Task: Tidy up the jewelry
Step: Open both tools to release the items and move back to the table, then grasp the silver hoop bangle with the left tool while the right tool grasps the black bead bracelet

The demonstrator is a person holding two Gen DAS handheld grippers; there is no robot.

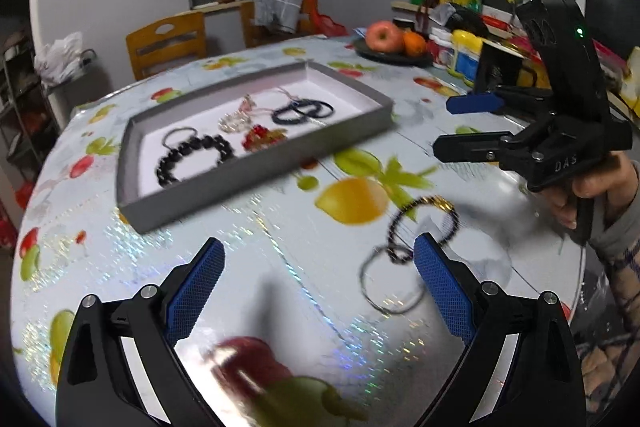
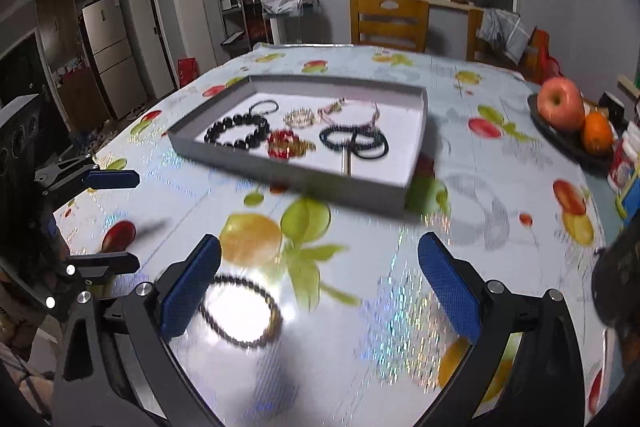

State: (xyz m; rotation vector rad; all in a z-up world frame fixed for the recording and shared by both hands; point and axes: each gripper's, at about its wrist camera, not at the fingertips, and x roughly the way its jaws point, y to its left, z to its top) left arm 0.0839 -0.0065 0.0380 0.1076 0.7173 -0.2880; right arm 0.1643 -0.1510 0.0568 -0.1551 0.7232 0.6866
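A grey tray (image 1: 132, 131) (image 2: 418, 147) sits on the fruit-print table and holds several pieces: a black bead bracelet (image 1: 192, 157) (image 2: 236, 131), a red bead piece (image 1: 262, 137) (image 2: 282, 143), a pale bracelet (image 1: 234, 121) (image 2: 298, 117) and dark bands (image 1: 302, 111) (image 2: 354, 141). A dark bead bracelet (image 1: 422, 227) (image 2: 240, 311) lies on the table outside the tray, near a thin ring (image 1: 390, 279). My left gripper (image 1: 318, 287) is open and empty, the bracelet by its right finger. My right gripper (image 2: 320, 291) (image 1: 444, 125) is open and empty, the bracelet by its left finger.
A dark plate (image 1: 394, 57) (image 2: 568, 143) with an apple and an orange stands at the table's far side, beside bottles and boxes (image 1: 464, 55). Wooden chairs (image 1: 166, 41) (image 2: 388, 23) stand behind the table. The left gripper also shows at the left edge of the right wrist view (image 2: 114, 219).
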